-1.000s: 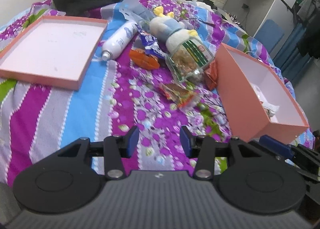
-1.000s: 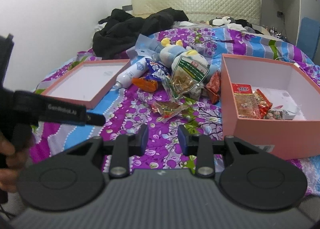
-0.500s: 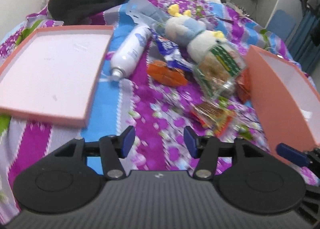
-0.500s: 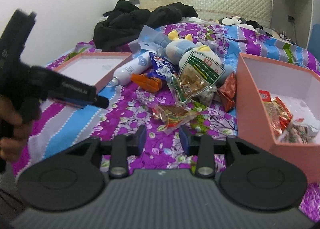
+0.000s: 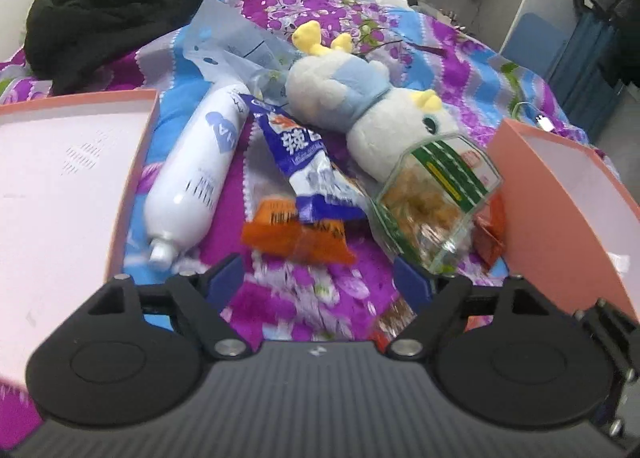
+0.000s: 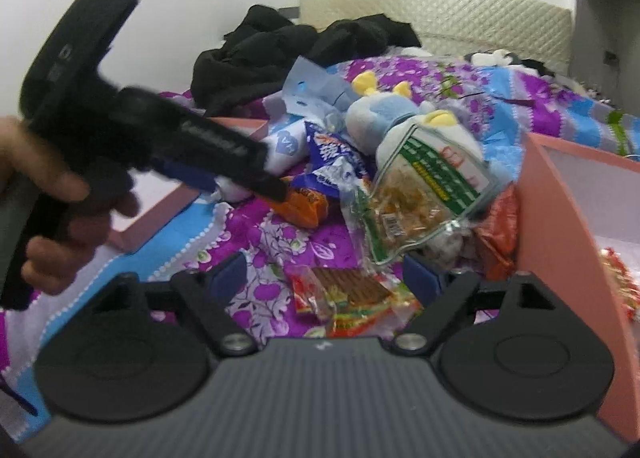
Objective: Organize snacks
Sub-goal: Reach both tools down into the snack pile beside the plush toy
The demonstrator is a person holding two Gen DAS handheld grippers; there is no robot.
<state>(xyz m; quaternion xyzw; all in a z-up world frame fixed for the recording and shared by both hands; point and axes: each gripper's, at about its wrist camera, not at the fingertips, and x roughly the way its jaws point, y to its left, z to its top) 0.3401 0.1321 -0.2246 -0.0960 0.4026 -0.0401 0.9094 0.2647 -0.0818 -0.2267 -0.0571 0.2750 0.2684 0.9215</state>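
Both tools are getting ready to pick something up. On the left gripper [image 5: 318,278] the jaws are opening, with nothing between them but the flowery bedspread [image 5: 304,290]. Just past its tips lies an orange snack packet [image 5: 296,236], with a blue and white snack packet [image 5: 308,161] partly on top of it. A white bottle [image 5: 196,173] lies just to the left of those, beside the flat pink lid [image 5: 60,185].

On the right gripper [image 6: 326,278] the jaws are opening too, and they grip nothing. A small red and green snack packet [image 6: 340,296] sits on the bed between its two tips, but the pads do not seem to press on it (the picture is a bit blurry there). A bit farther off leans a clear bag of yellow snacks [image 6: 416,193], resting against a soft toy bird [image 6: 400,117]. A red packet [image 6: 496,234] sits just beside the wall of the pink box [image 6: 560,225] on the right, and that box already has some snacks in it.

So the step in hand looks like reaching for the next snacks. Next, I think each tool should go down over its own packet, squeeze it gently, then carry it right to the pink box. The left one should take care to catch only the orange packet, not the blue one lying on it.
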